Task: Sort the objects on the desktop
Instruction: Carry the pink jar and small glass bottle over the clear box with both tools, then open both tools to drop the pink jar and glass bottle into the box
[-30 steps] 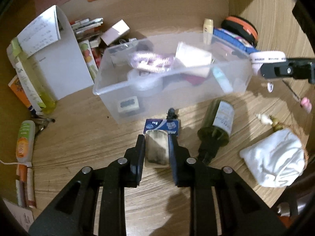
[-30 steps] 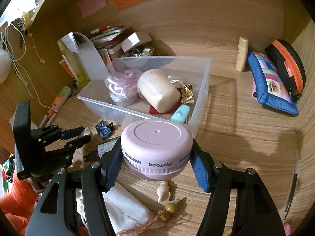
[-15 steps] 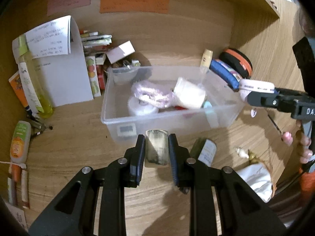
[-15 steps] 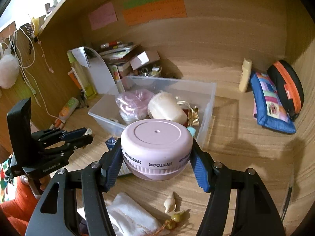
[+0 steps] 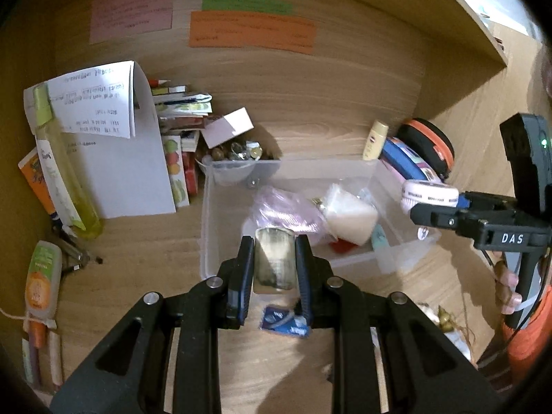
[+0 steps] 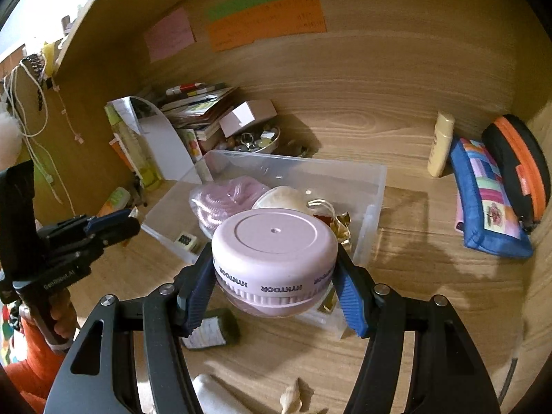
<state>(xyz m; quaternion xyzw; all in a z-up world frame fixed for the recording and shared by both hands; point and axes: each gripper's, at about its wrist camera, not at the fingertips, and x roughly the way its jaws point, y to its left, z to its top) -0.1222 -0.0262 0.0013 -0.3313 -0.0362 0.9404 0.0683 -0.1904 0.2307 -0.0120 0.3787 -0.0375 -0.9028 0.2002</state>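
A: Left gripper [image 5: 275, 264] was clamped on a small metal tin [image 5: 275, 258], held just over the near wall of the clear bin [image 5: 207, 227]. Right gripper [image 6: 276, 276] was clamped on a round pink case [image 6: 274, 246], at the bin's near right corner.

B: How should the drops go?

A: My judgement: carry each fully past the rim before letting go. The bin already held a pink bag [image 5: 283, 207] and a cream jar [image 5: 350, 219], so aim the tin at the bare floor on the left side. The case is wide; lower it flat into the right end, so it doesn't catch the wall or tip.

B: Any risk?

A: The two grippers sat near each other over one bin. One release at a time seemed safer.

B: Writing?

A: "HYNTOOR" ran around the case's band, upside down in the right view. "DAS" showed on the right gripper's body in the left view. The wall notes [image 5: 252, 29] were too blurred to read.
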